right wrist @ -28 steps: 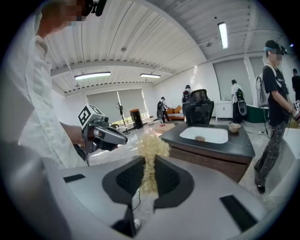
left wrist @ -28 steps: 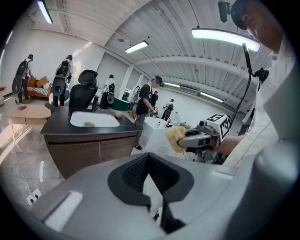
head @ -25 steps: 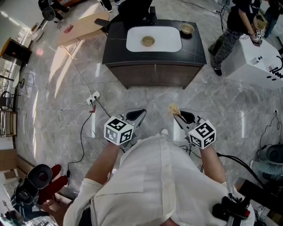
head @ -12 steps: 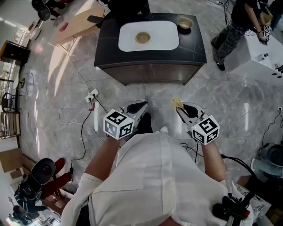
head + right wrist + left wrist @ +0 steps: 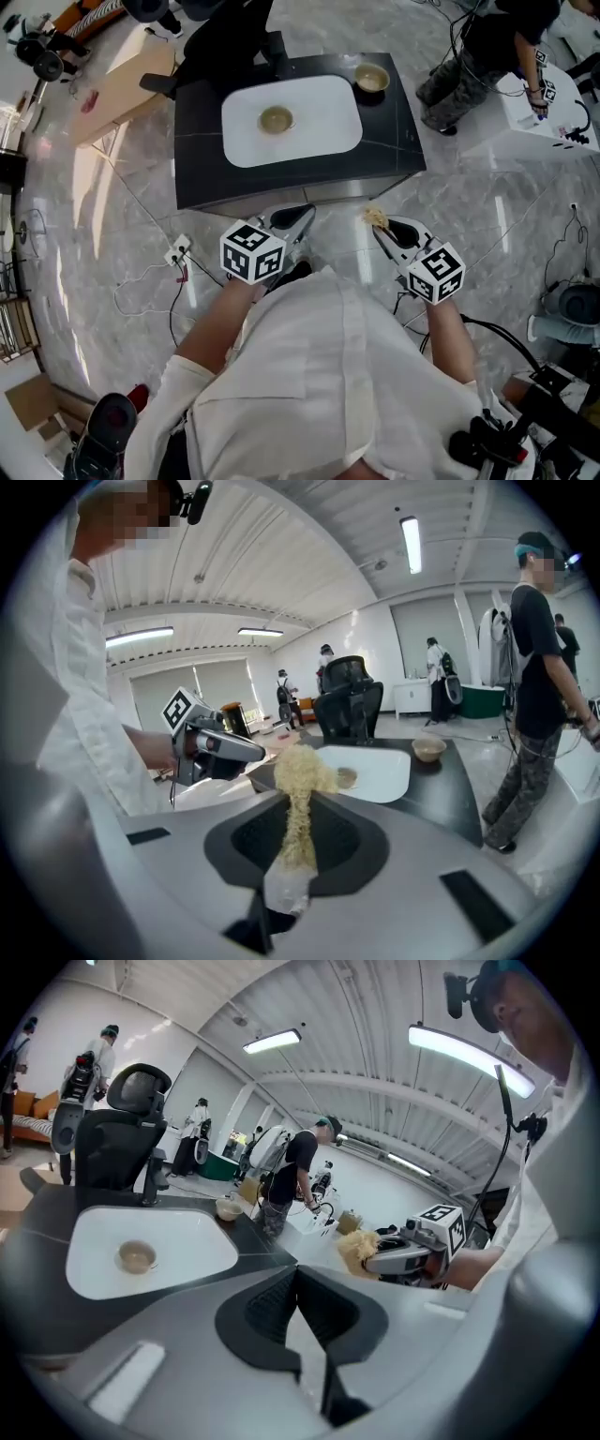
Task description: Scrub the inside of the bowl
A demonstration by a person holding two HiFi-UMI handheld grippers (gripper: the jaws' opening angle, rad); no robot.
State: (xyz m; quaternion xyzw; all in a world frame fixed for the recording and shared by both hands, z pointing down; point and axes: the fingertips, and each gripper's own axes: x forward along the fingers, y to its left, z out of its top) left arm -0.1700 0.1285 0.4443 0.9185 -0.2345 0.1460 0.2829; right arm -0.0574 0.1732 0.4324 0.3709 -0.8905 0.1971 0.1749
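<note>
I count two bowls. The first bowl [image 5: 276,119] sits in the white sink [image 5: 328,131] at 12 o'clock, and the second bowl [image 5: 372,78] is on the black counter [image 5: 398,141] at 1. My left gripper [image 5: 304,215] is clenched on nothing. The right gripper [image 5: 379,225] grasps one fibrous scrubber [image 5: 374,217]. Both hover short of the counter. A chair [image 5: 230,47] stands behind the counter, with a person [image 5: 469,52] at 2 and a power strip [image 5: 176,249] at 9.

Both arms held forward, left gripper [image 5: 300,217] closed on nothing, right gripper [image 5: 378,230] pinching a fibrous scrubber [image 5: 375,217]
</note>
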